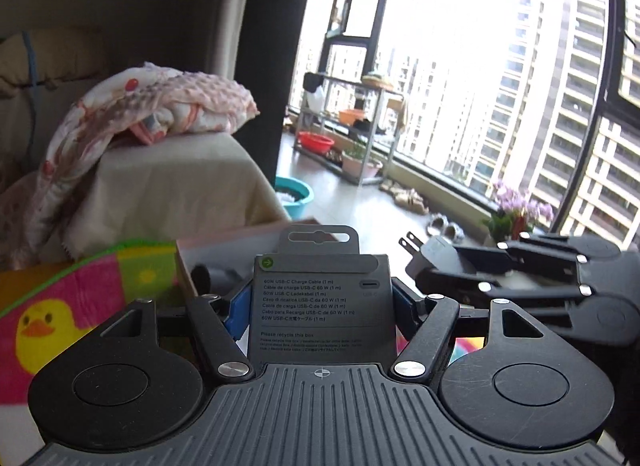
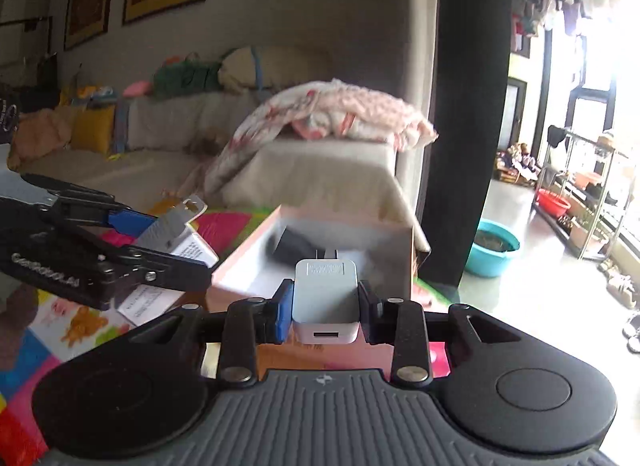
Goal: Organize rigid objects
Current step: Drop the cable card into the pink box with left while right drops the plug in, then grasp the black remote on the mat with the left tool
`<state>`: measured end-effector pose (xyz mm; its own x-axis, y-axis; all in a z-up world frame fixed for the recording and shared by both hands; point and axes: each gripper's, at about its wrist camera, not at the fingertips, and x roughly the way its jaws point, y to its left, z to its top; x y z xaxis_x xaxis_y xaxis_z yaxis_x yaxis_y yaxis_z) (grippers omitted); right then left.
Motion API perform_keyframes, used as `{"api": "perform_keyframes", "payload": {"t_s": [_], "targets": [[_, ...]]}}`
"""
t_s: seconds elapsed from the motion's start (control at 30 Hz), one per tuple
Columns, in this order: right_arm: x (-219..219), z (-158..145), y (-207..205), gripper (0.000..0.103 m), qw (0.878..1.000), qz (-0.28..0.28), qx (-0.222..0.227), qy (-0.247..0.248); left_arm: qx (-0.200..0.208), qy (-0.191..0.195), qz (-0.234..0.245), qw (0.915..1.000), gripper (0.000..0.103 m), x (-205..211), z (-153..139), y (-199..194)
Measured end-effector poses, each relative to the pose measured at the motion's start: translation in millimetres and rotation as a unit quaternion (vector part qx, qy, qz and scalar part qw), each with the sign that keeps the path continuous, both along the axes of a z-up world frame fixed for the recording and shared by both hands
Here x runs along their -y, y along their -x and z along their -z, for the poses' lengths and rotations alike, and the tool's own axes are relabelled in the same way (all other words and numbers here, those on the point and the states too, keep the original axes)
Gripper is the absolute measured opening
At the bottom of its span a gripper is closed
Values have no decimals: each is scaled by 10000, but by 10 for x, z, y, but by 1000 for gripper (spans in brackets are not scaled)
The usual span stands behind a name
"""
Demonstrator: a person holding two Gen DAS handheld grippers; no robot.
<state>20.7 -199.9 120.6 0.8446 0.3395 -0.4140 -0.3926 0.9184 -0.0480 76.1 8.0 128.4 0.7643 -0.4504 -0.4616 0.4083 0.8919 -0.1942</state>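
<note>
Two grippers are each clamped on one item, both raised near the open pink cardboard box (image 2: 320,242) on the colourful duck-print play mat (image 1: 60,306). The left gripper (image 1: 320,302) holds a flat grey USB-C cable carton (image 1: 320,306) upright between its blue pads, just before the box. The right gripper (image 2: 325,306) pinches a small white plug-in charger block (image 2: 325,298), prongs pointing toward the box. Inside the box lies a dark object, too blurred to identify.
</note>
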Motion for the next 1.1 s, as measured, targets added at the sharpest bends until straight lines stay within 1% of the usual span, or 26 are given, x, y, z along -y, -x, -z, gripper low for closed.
{"api": "perform_keyframes", "payload": {"t_s": [0.03,0.07,0.1,0.13,0.17,0.2,0.23,0.3,0.43,0.53,0.63,0.7,0.77,0.83,0.9,1.0,1.1], "targets": [[-34,-46,-88,32,9998,49,187,30,-32,75,-29,10000,74,22,-25,-169],[-63,-70,-174,33,9993,84,365,59,-179,65,-2,9998,73,75,-31,-376],[-80,-74,-262,41,9988,107,462,75,-317,42,8,9995,73,115,-12,-534],[-90,-64,-353,49,9989,161,434,97,-384,27,-23,9993,73,144,18,-655],[-93,-41,-421,64,9990,268,346,90,-356,13,-124,9993,72,153,68,-731],[-77,-2,-450,66,9990,352,260,28,-294,-13,-209,9993,72,149,103,-756],[-52,61,-452,66,9993,336,146,-33,-234,-20,-267,9994,72,128,137,-750],[3,215,-384,66,9995,292,-70,-45,-181,124,-357,9991,72,9,225,-658],[77,568,-202,66,9985,356,-401,123,-227,434,-612,9969,72,-342,423,-316],[97,803,-97,66,9962,350,-796,38,-122,430,-1117,9927,72,-637,542,-28],[91,968,35,66,9932,294,-1112,-171,-131,349,-2029,9785,72,-1025,643,208],[69,1024,134,66,9926,273,-1151,-285,-372,358,-2621,9637,72,-1321,721,254],[36,1058,198,66,9922,216,-1154,-416,-694,612,-2933,9515,72,-1563,830,260],[-7,1091,229,67,9919,174,-1159,-499,-992,804,-2974,9462,72,-1666,918,249],[-61,1129,240,68,9921,197,-1170,-400,-1215,862,-2926,9446,72,-1650,983,191],[-80,1130,215,69,9919,273,-1185,-361,-1378,788,-3025,9399,72,-1537,1067,105],[-50,1151,211,69,9906,362,-1251,-423,-1432,677,-3012,9403,72,-1429,1142,-21]]}}
